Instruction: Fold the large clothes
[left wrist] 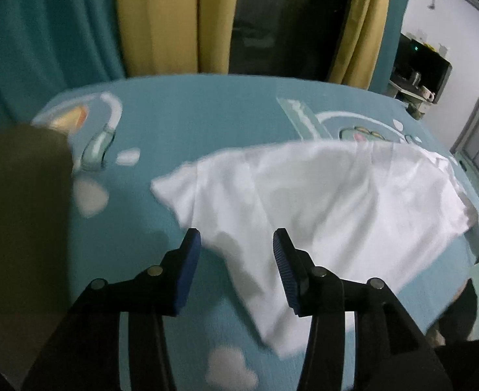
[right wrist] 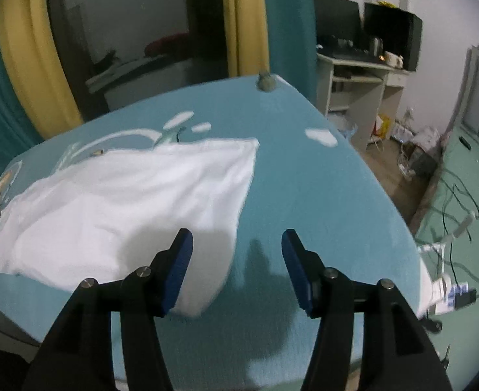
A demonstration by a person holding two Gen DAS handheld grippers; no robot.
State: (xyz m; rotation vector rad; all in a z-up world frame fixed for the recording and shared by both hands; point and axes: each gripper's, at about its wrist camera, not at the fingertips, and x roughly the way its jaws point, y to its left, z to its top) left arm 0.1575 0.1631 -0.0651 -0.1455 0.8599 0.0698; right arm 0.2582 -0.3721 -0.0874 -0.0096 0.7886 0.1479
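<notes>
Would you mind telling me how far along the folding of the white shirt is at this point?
Done: the white shirt lies spread on the teal bed cover, with no clear fold visible. In hand: nothing; the left gripper is open above the shirt's near edge, and the right gripper is open beside its corner. Left: grasping and every fold.

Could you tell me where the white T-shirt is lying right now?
The white T-shirt lies spread on the teal bedsheet, just ahead of both open grippers.

I count one white shirt (left wrist: 321, 202) on one teal bed (left wrist: 190, 114), two open claws: left (left wrist: 236, 247), right (right wrist: 237, 247).
</notes>
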